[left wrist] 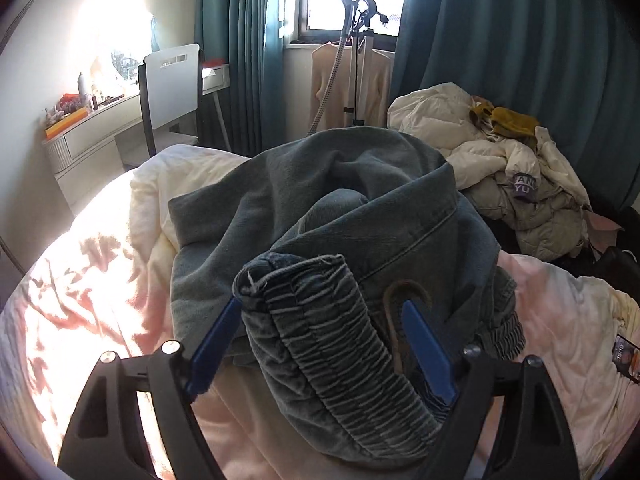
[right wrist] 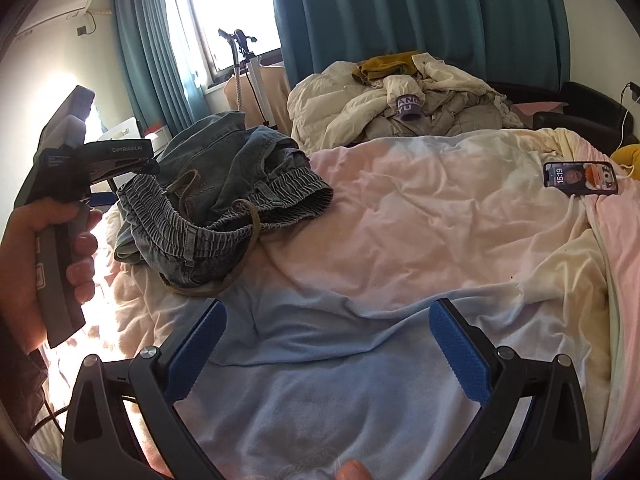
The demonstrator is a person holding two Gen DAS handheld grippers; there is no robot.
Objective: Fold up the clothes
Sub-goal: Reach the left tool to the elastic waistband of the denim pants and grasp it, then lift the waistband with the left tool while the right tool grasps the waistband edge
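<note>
Denim jeans point(left wrist: 320, 208) are lying bunched at centre frame on the bed point(right wrist: 440, 216); I am clamping my left tool point(left wrist: 320, 344) on their waistband point(left wrist: 332, 344). My right tool point(right wrist: 326, 344) is hanging apart, empty. I should be pulling the waistband flat, evenly.

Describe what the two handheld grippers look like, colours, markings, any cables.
Both are black angular frames with silver bolts and textured blue finger pads. The left gripper, seen from the right wrist view, has a grey pistol-style handle, "GenRobot.AI" lettering on its body, and a dark cable trailing below. The right gripper matches it.
</note>
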